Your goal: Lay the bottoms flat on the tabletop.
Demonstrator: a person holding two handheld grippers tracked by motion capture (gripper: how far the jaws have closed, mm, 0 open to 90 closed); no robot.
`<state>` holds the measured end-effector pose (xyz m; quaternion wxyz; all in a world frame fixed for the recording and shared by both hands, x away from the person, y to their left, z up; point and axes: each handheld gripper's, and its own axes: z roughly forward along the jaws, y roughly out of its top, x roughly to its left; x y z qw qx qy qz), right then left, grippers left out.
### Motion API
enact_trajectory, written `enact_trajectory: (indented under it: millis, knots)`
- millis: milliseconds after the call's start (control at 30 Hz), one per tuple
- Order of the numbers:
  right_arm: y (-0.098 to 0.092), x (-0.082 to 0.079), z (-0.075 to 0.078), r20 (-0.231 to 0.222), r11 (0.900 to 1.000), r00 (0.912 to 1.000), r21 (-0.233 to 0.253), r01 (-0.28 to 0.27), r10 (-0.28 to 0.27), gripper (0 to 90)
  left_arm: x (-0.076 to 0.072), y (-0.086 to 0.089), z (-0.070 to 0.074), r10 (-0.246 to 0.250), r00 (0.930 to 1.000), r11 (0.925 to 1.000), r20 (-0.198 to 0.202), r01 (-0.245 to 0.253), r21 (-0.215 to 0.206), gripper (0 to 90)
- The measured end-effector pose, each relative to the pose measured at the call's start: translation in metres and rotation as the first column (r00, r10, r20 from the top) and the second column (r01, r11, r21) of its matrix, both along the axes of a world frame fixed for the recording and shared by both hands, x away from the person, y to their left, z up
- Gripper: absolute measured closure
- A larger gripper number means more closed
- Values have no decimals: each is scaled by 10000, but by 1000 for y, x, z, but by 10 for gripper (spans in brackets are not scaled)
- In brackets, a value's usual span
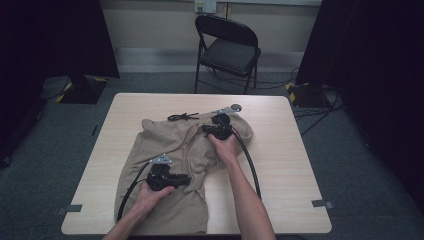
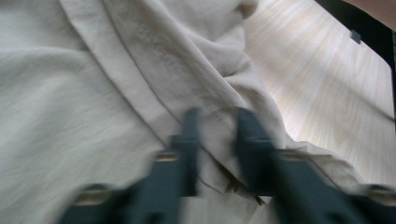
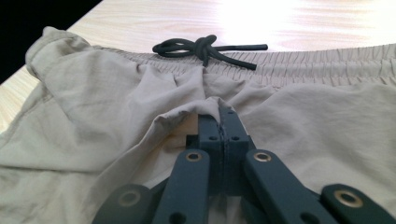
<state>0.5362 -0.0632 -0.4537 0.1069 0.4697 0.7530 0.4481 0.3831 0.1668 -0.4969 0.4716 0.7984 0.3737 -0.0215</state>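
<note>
High view: the square light-wood table (image 1: 290, 150) carries a pair of beige, thin woven shorts (image 1: 170, 200), spread from near the far edge towards the person, with one leg reaching almost to the near edge. They lie flat so that cloth can be lifted and folded without slipping off, I judge. The elasticated waistband (image 3: 303, 63) lies at the far side, so both grippers work from the legs upward.

The person's right gripper (image 1: 216, 131) rests on the upper part of the shorts, just below the waistband. In the right gripper view its two black jaws are pressed together with a raised ridge of fabric (image 3: 187, 114) pinched between them; the hold looks meant to lift or drag that part.

The person's left gripper (image 1: 186, 179) lies lower, at the crotch fold between the legs. In the left gripper view its jaws stand a little apart astride a seam fold (image 2: 215, 126), blurred; whether they actually grip the cloth I cannot tell. It seems placed to anchor or take the opposite end of the fold.

The black knotted drawstring cord (image 3: 205, 48) lies loose on the wood just beyond the waistband.
</note>
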Motion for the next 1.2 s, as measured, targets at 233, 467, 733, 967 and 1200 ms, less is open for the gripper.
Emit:
enact_trajectory:
  millis: [233, 467, 733, 967, 1200]
  knots:
    - [-8, -7, 8, 215, 9997, 9997, 205, -117, 113, 899, -8, 5, 15, -119, 9984, 9978, 550, 155, -647, 900]
    - [-28, -23, 31, 726, 9992, 9968, 192, -349, 334, 898, -21, -5, 29, -576, 9926, 9968, 1072, 631, -487, 900]
    - [-65, -49, 50, 1328, 9986, 9906, 355, -380, 330, 898, -38, -35, 38, -1660, 9761, 9854, 1403, 1696, -138, 900]
    - [-98, -70, 54, 1542, 9996, 9880, 262, -83, 42, 899, -48, -49, 42, -2138, 9651, 9755, 1514, 2192, -193, 900]
    - [-124, -93, 55, 1787, 9992, 9836, 370, 165, -228, 898, -58, -51, 43, -2376, 9594, 9696, 1520, 2436, -224, 900]
